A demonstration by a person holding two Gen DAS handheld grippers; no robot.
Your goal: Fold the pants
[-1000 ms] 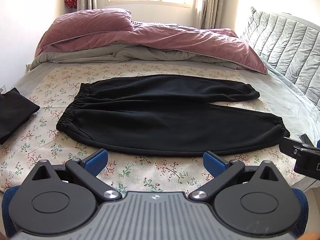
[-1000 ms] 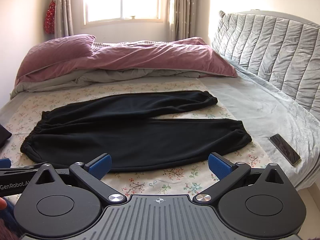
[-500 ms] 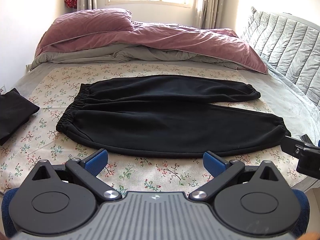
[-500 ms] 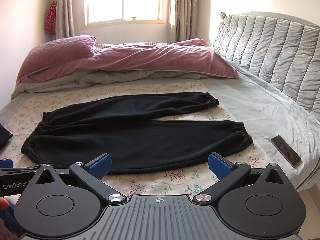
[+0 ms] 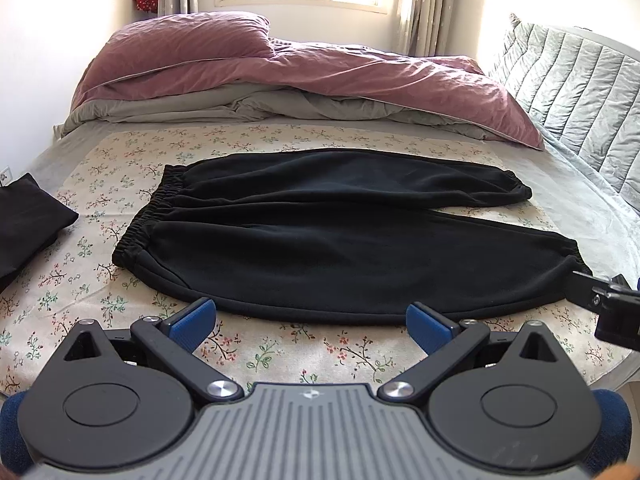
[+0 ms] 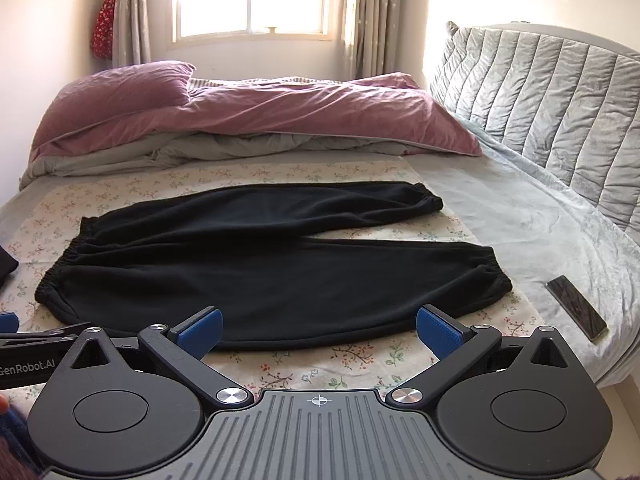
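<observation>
- The bed [image 5: 592,200] fills both views, its pale grey sheet smooth, with a padded, channel-quilted grey headboard [image 6: 560,92] along the right.
- A mauve duvet [image 5: 304,76] with a grey underside lies crumpled in soft folds across the far end of the bed.
- A cream floral cloth [image 5: 280,352] printed with small sprigs covers the middle of the bed, flat and nearly unwrinkled.
- The black pants [image 5: 340,240] lie spread flat on the floral cloth, waistband to the left, legs running right; the fabric looks thick, matte and fleecy. The elastic waistband is gathered, both cuffs are cinched, and the legs part in a narrow V toward the right.
- A folded dark garment [image 5: 24,224] sits at the left edge of the cloth, well apart from the pants.
- The left gripper [image 5: 312,326] hovers near the pants' near hem, its blue ribbed pads spread wide, grasping nothing.
- The right gripper [image 6: 318,332] hovers likewise, jaws released and empty.
- A slim dark phone [image 6: 576,306] lies on the grey sheet, right of the near cuff.
</observation>
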